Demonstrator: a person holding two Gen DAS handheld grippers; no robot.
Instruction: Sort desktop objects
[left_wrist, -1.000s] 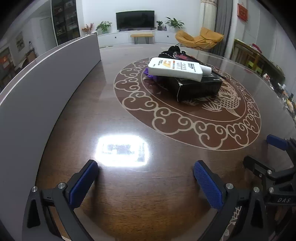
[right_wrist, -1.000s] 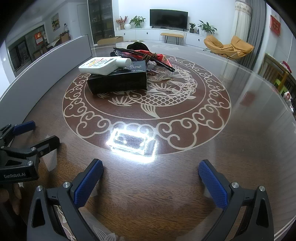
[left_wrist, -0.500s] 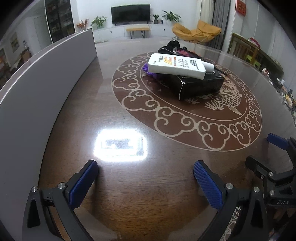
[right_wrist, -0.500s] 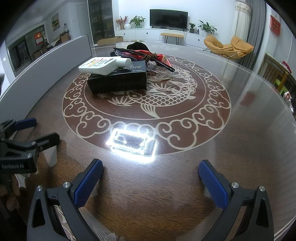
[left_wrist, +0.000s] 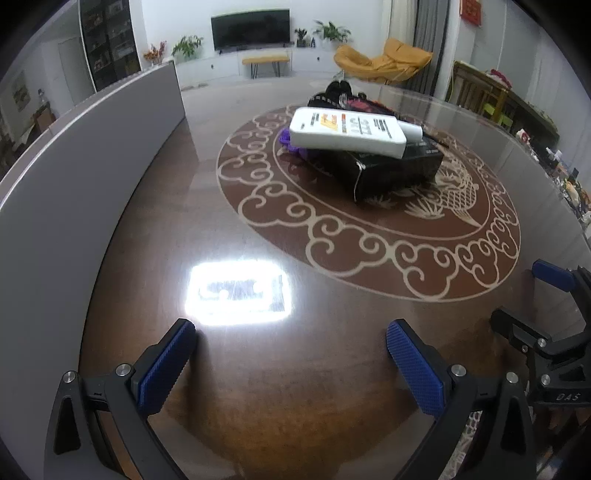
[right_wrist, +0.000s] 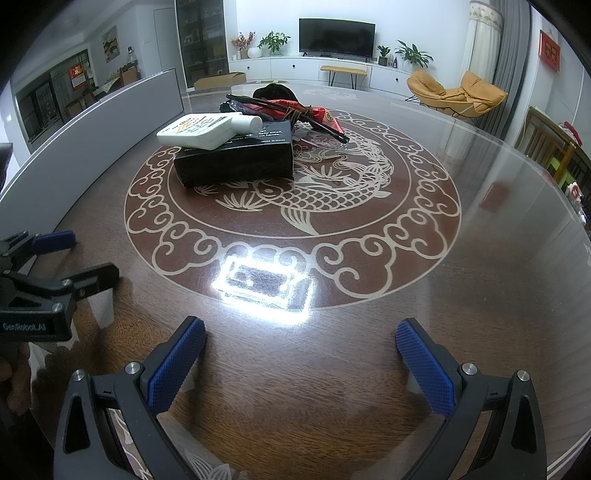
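A white flat bottle (left_wrist: 351, 131) (right_wrist: 208, 129) lies on top of a black box (left_wrist: 395, 168) (right_wrist: 236, 160) in the middle of the round table. Something purple (left_wrist: 290, 144) sits beside the box's far-left end. Behind the box lie glasses (right_wrist: 291, 114), a red packet (right_wrist: 319, 114) and a black item (right_wrist: 275, 90). My left gripper (left_wrist: 291, 350) is open and empty, low over the near table. My right gripper (right_wrist: 301, 349) is open and empty, beside it; each shows in the other's view (left_wrist: 546, 306) (right_wrist: 55, 258).
The dark wood table (right_wrist: 498, 258) has a fish and cloud inlay and a glossy top with a bright lamp reflection (right_wrist: 262, 284). A grey curved panel (left_wrist: 74, 158) stands along the left edge. Chairs and a TV wall lie beyond.
My left gripper has moved forward towards the box and bottle, which look larger now. My right gripper has stayed still.
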